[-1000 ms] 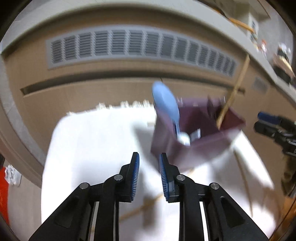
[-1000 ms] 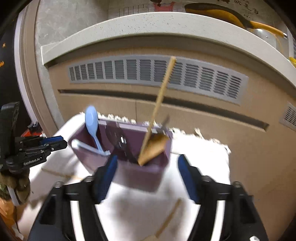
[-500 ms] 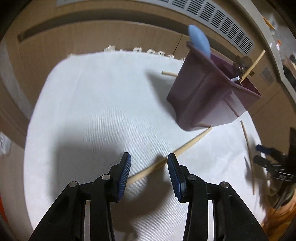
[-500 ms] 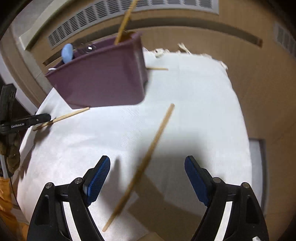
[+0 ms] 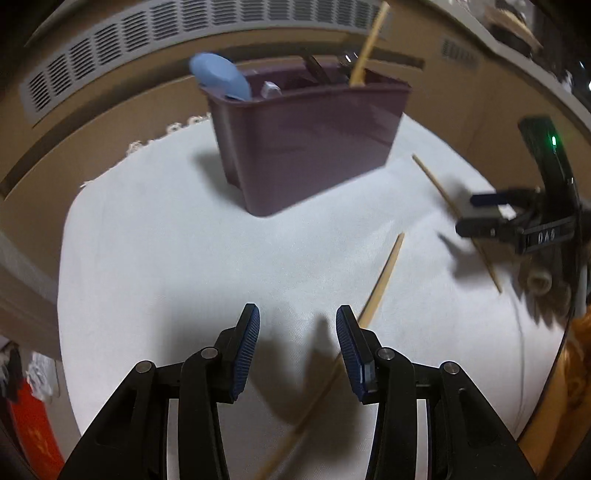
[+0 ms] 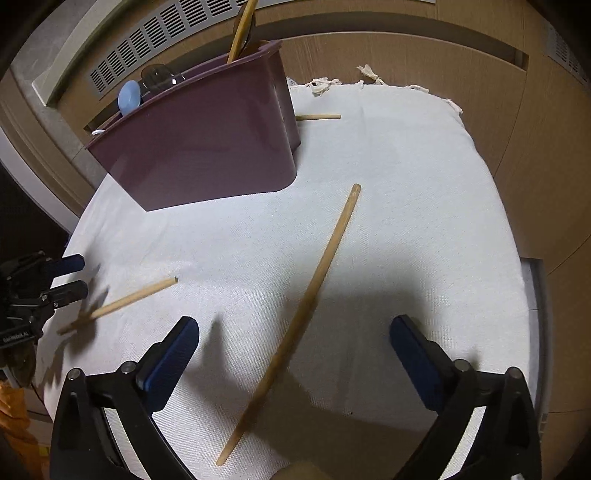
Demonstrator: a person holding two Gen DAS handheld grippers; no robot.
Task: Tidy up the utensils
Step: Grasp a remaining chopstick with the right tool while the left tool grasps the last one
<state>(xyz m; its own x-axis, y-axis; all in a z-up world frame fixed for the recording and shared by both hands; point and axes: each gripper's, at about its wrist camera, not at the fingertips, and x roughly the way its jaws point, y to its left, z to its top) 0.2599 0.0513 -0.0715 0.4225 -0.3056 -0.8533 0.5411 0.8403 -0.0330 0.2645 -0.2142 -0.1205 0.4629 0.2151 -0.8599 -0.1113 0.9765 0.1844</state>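
A purple bin [image 5: 306,147] [image 6: 207,140] stands on the white cloth [image 5: 166,258] [image 6: 406,184]. In it are a blue spoon [image 5: 221,79] [image 6: 129,96], dark utensils and an upright wooden chopstick [image 5: 369,37] [image 6: 242,29]. One loose chopstick [image 5: 382,282] [image 6: 125,301] runs under the right finger of my left gripper [image 5: 297,332] [image 6: 75,277], which is open and holds nothing. A longer chopstick [image 6: 310,288] [image 5: 443,192] lies between the jaws of my right gripper [image 6: 293,332] [image 5: 476,212]. Those jaws are opening wide and do not touch it.
A third short chopstick end [image 6: 317,117] pokes out from behind the bin. Wooden cabinet fronts with a grey vent grille [image 5: 184,40] [image 6: 155,40] curve behind the cloth. The cloth's fringe [image 6: 325,83] marks its far edge.
Both grippers have tipped down toward the cloth and come closer to it. The right jaws have spread much wider and the left jaws somewhat wider. The left gripper shifted left of its chopstick.
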